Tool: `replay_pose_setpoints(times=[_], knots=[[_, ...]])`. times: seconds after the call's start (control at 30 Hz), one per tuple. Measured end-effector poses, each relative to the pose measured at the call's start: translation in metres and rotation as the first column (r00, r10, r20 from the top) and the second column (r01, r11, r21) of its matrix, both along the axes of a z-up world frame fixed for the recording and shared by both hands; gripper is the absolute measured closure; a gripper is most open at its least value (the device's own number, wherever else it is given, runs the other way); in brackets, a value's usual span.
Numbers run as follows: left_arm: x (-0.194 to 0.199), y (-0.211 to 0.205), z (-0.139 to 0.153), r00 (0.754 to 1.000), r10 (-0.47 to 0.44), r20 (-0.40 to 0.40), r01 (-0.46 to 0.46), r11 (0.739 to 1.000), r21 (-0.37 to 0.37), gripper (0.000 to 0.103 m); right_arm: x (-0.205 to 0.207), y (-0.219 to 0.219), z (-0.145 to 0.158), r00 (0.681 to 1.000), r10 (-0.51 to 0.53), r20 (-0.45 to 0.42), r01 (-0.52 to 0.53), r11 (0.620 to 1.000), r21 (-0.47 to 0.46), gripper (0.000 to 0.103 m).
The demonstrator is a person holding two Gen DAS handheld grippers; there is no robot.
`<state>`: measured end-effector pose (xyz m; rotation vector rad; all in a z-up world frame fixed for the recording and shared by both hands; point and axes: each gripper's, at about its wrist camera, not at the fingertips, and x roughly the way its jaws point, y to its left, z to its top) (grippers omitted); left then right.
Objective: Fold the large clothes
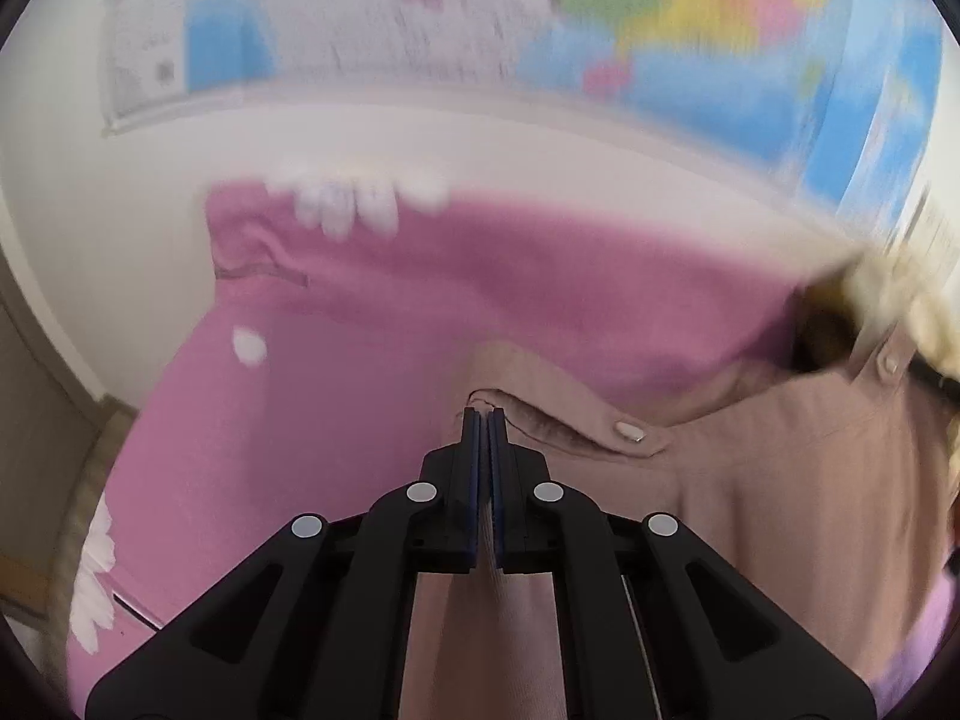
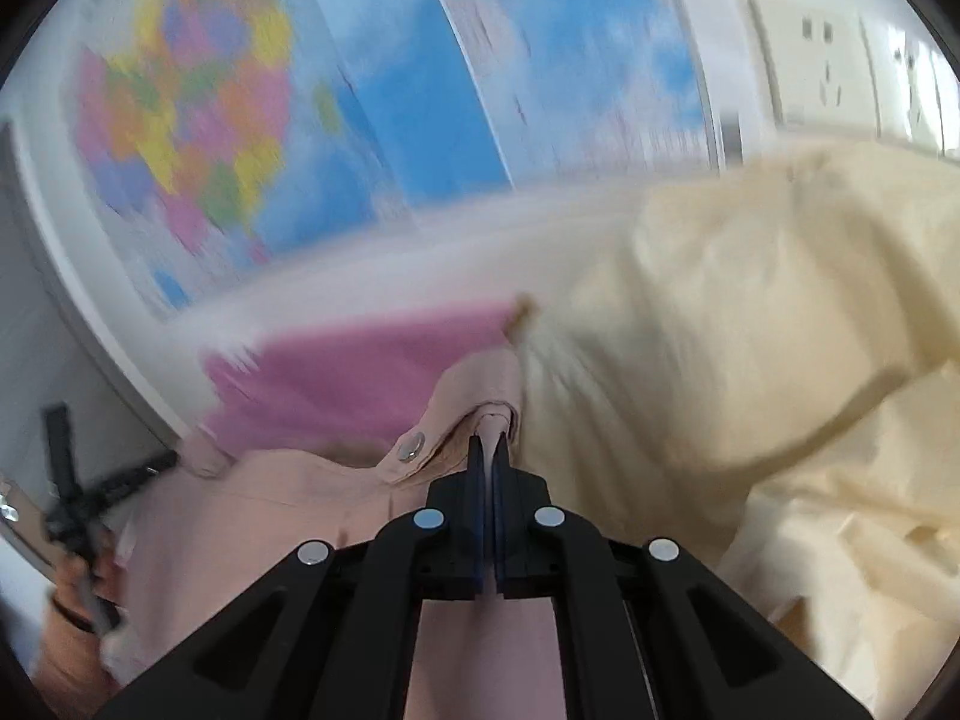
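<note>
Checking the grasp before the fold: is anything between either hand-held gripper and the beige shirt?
Nothing visible. The left hand-held gripper and the right hand-held gripper are each shut directly on the beige shirt fabric near its collar.

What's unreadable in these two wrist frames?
- Wall map: motion blur in both views, no text legible.
- Beige shirt: lower part hidden by the left gripper, cut off at frame edge.
- Cream fabric, right view: blurred, garment type unclear.
- Pink garment: blurred white print.
</note>
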<state>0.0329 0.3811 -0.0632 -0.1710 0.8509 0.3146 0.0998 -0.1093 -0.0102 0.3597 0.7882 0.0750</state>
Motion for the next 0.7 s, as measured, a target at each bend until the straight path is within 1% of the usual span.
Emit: replay_pose_setpoints(times=[0.03, 0.07, 0.1, 0.13, 0.2, 0.23, 0.3, 0.33, 0.37, 0.4, 0.43, 0.47, 0.5, 0.53, 0.6, 0.67, 0.7], knots=[[0.006, -0.002, -0.012, 0.999, 0.007, -0.052, -0.006, 1.000, 0.029, 0.098, 0.003, 0.002, -0.009, 0.999, 0.013, -0.036, -0.014, 1.000, -0.015, 0.101], [0.010, -0.003, -0.023, 0.996, 0.003, -0.090, 0.001, 0.999, 0.042, 0.097, 0.006, 0.006, -0.019, 0.997, 0.011, -0.075, -0.015, 0.998, -0.057, 0.101], [0.013, -0.004, -0.034, 0.992, -0.005, -0.125, 0.011, 0.999, 0.053, 0.096, 0.007, 0.010, -0.024, 0.996, 0.010, -0.094, -0.018, 0.996, -0.088, 0.100], [0.013, -0.004, -0.037, 0.992, 0.004, -0.128, 0.004, 0.998, 0.067, 0.095, 0.008, 0.017, -0.031, 0.993, 0.026, -0.118, -0.041, 0.992, -0.122, 0.100], [0.012, -0.001, -0.034, 0.993, 0.020, -0.118, -0.012, 0.998, 0.064, 0.093, 0.011, 0.023, -0.037, 0.989, 0.027, -0.148, -0.051, 0.986, -0.157, 0.100], [0.010, 0.001, -0.029, 0.993, 0.040, -0.109, -0.032, 0.997, 0.071, 0.088, 0.014, 0.022, -0.039, 0.987, 0.028, -0.156, -0.053, 0.986, -0.158, 0.100], [0.005, -0.001, -0.017, 0.996, 0.056, -0.075, -0.049, 0.994, 0.094, 0.085, 0.019, 0.018, -0.039, 0.988, 0.012, -0.156, -0.034, 0.989, -0.142, 0.100], [0.001, -0.002, -0.012, 0.997, 0.053, -0.059, -0.047, 0.995, 0.093, 0.084, 0.023, 0.013, -0.037, 0.988, 0.004, -0.154, -0.022, 0.993, -0.115, 0.100], [-0.001, -0.004, -0.006, 0.998, 0.043, -0.047, -0.039, 0.995, 0.089, 0.081, 0.025, 0.010, -0.034, 0.990, -0.007, -0.142, -0.008, 0.995, -0.101, 0.100], [-0.003, -0.006, -0.001, 0.999, 0.034, -0.037, -0.030, 0.995, 0.092, 0.074, 0.029, 0.010, -0.029, 0.992, -0.021, -0.127, 0.007, 0.994, -0.106, 0.100], [-0.003, -0.009, 0.004, 0.999, 0.025, -0.030, -0.022, 0.995, 0.098, 0.070, 0.032, 0.011, -0.027, 0.992, -0.029, -0.120, 0.015, 0.993, -0.119, 0.100], [-0.003, -0.012, 0.007, 0.999, 0.017, -0.027, -0.014, 0.994, 0.107, 0.069, 0.035, 0.012, -0.029, 0.992, -0.044, -0.115, 0.029, 0.991, -0.132, 0.100], [-0.003, -0.012, 0.008, 0.999, 0.020, -0.026, -0.017, 0.994, 0.112, 0.068, 0.040, 0.014, -0.037, 0.989, -0.054, -0.137, 0.035, 0.989, -0.142, 0.100], [-0.004, -0.012, 0.008, 0.999, 0.028, -0.029, -0.025, 0.994, 0.106, 0.068, 0.047, 0.017, -0.045, 0.984, -0.046, -0.173, 0.019, 0.988, -0.153, 0.100], [-0.008, -0.010, 0.007, 0.999, 0.036, -0.028, -0.034, 0.997, 0.066, 0.068, 0.049, 0.022, -0.056, 0.973, -0.025, -0.229, -0.014, 0.986, -0.168, 0.098], [-0.021, -0.011, 0.007, 1.000, 0.022, -0.006, -0.022, 0.999, 0.040, 0.059, 0.044, 0.025, -0.056, 0.971, -0.022, -0.240, -0.025, 0.981, -0.192, 0.094], [-0.031, -0.011, 0.006, 1.000, 0.018, -0.003, -0.018, 0.999, 0.030, 0.046, 0.041, 0.026, -0.054, 0.969, -0.016, -0.245, -0.033, 0.980, -0.195, 0.084]])
